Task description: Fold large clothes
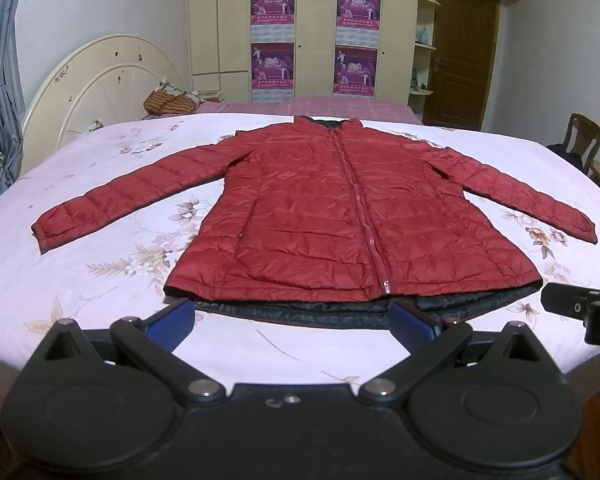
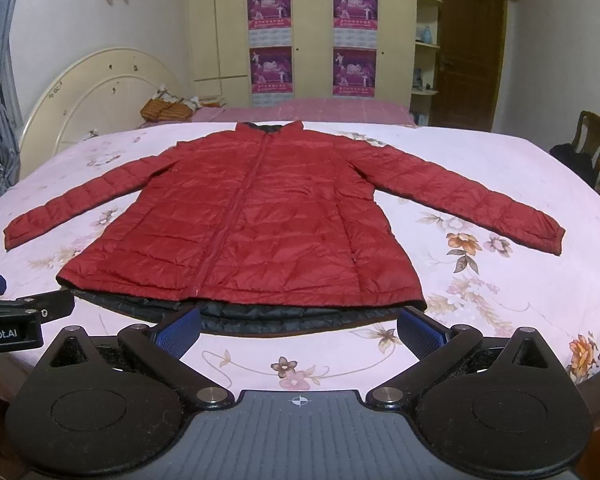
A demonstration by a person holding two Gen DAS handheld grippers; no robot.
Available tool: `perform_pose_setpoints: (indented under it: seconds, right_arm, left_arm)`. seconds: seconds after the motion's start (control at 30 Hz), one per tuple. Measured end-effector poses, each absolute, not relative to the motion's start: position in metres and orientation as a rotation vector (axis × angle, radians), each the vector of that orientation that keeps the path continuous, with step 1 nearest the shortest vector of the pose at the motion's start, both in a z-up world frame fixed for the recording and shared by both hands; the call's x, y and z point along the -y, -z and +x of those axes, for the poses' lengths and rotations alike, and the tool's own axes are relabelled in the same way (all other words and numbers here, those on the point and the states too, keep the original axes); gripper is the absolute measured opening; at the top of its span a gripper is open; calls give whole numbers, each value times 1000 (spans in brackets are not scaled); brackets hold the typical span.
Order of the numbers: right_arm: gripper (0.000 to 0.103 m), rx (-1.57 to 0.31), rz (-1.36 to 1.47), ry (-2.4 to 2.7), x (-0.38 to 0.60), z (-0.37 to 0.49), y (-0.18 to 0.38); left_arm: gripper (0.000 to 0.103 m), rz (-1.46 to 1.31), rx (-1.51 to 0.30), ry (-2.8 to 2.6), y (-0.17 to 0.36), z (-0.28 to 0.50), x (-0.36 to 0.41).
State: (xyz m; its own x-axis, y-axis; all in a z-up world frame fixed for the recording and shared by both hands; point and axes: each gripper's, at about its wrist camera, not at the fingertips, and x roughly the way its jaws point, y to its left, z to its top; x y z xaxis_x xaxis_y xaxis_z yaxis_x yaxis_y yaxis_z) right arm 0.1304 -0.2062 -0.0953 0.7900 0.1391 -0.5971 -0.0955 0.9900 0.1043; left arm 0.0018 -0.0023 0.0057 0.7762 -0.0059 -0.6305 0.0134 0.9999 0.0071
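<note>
A red quilted jacket (image 1: 332,216) lies flat and zipped on the pink floral bedsheet (image 1: 100,288), sleeves spread to both sides, black lining showing along the hem. It also shows in the right wrist view (image 2: 244,220). My left gripper (image 1: 294,318) is open and empty, just short of the hem. My right gripper (image 2: 300,330) is open and empty, also just short of the hem. Each gripper shows at the edge of the other's view: the right one (image 1: 588,308) and the left one (image 2: 16,312).
A cream headboard (image 1: 100,80) stands at the back left with a small orange bag (image 1: 168,102) beside it. Wardrobes with posters (image 1: 316,36) and a brown door (image 1: 464,48) line the far wall. A wooden chair (image 1: 584,140) stands at the right.
</note>
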Motion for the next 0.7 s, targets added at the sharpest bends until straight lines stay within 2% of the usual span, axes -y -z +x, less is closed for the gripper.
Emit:
perform_pose_setpoints:
  seconds: [0.7]
  right_arm:
    - [103,-650,70,-128,203,134,93]
  left_arm:
    - [103,11,-683,8,-6,2,-2]
